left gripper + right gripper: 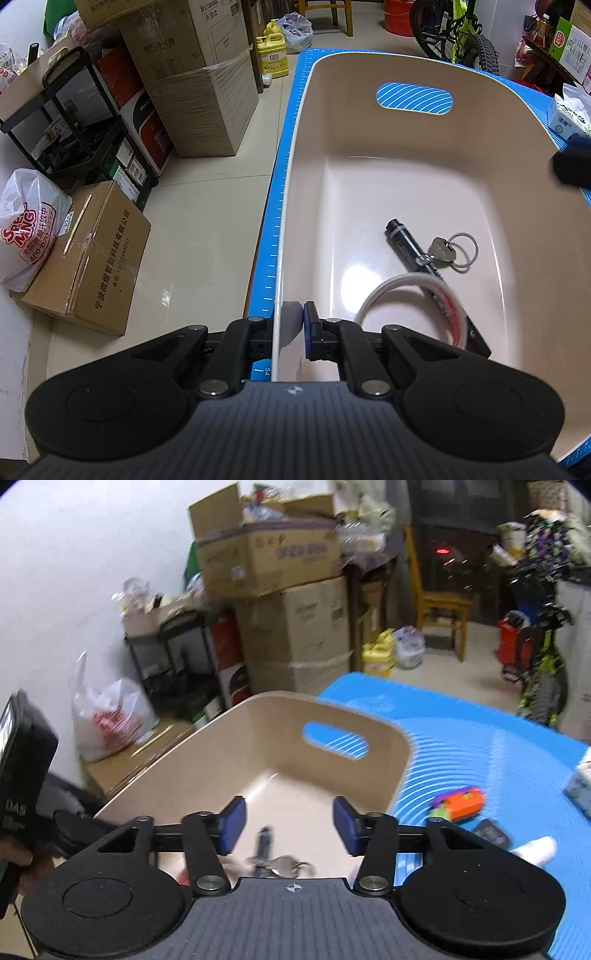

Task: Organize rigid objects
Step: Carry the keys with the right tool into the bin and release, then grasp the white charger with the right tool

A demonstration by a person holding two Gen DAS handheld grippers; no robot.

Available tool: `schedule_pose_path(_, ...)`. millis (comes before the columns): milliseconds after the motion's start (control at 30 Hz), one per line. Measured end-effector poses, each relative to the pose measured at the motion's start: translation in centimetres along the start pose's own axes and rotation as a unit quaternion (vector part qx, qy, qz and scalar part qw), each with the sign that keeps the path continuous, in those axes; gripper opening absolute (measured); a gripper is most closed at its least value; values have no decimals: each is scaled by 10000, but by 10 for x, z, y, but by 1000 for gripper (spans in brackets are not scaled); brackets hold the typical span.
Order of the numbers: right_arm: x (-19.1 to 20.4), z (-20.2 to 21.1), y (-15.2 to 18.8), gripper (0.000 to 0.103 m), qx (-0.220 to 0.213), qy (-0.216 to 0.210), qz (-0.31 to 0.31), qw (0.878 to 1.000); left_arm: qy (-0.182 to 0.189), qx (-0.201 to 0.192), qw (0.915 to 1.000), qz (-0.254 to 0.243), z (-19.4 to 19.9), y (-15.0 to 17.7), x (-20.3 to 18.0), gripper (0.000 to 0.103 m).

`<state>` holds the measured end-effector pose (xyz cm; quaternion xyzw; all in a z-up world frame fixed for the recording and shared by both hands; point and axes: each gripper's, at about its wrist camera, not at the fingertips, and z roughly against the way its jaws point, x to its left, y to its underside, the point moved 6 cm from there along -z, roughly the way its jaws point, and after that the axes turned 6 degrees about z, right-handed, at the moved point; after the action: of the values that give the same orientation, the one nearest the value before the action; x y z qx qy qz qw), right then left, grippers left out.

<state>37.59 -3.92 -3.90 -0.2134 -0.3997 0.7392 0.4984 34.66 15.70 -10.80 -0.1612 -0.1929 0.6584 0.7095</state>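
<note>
- A black marker (413,247), a key on a ring (445,251) and a looped white cable (402,284) are lying on the floor of the beige bin (369,122).
- The left claw (295,325) is gripping the bin's near-left rim.
- The right claw (288,821) is hovering over the bin, jaws apart, nothing between them.
- An orange toy (461,803) is sitting on the blue surface (480,746) beside the bin's right wall.

Stacked cardboard boxes (192,85), yellow detergent jug (272,55), bike (461,33).
</note>
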Motion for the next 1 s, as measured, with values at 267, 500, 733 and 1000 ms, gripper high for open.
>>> schedule_pose_path(267,-57,20,1,86,-403,886,-437,9943,6,-1,10000,1,0,0,-1,11)
schedule_pose_path(500,-92,6,30,92,-154,1305,-535,9899,6,2,10000,-1,-1,0,-2,11)
schedule_pose_path(733,-104,-26,58,94,288,1430,-580,9876,10,-2,10000,0,0,0,-1,11)
schedule_pose_path(1000,-101,-57,75,94,642,1526,-389,9854,11,-5,10000,-4,-1,1,0,11)
